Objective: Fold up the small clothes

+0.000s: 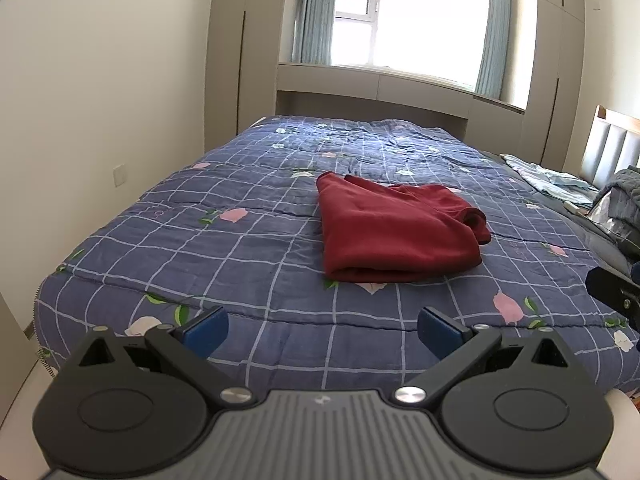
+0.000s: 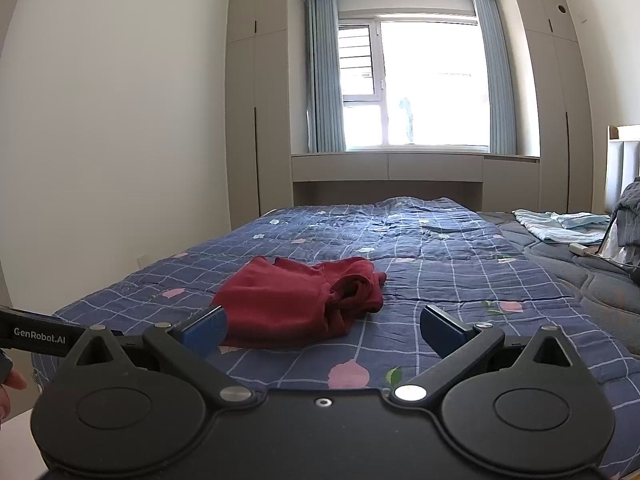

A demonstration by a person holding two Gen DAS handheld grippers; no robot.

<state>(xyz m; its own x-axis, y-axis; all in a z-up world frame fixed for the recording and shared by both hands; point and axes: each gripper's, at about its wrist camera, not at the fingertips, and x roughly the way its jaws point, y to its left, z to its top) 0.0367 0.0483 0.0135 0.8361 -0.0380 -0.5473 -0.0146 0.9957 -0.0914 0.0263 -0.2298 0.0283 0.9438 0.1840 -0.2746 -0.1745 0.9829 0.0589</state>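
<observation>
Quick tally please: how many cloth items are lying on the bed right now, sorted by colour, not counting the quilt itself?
Red: 1, the folded red garment on the blue checked quilt.
Light blue: 1, the light blue cloth near the headboard end.
Grey: 1, the grey bundle at the right edge, only partly in view.
Total: 3.

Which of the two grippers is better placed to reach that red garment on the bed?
Probably the right gripper: the red garment lies just beyond its open fingers, close ahead. In the left wrist view, the left gripper is also open, but the garment sits farther up the quilt.
</observation>
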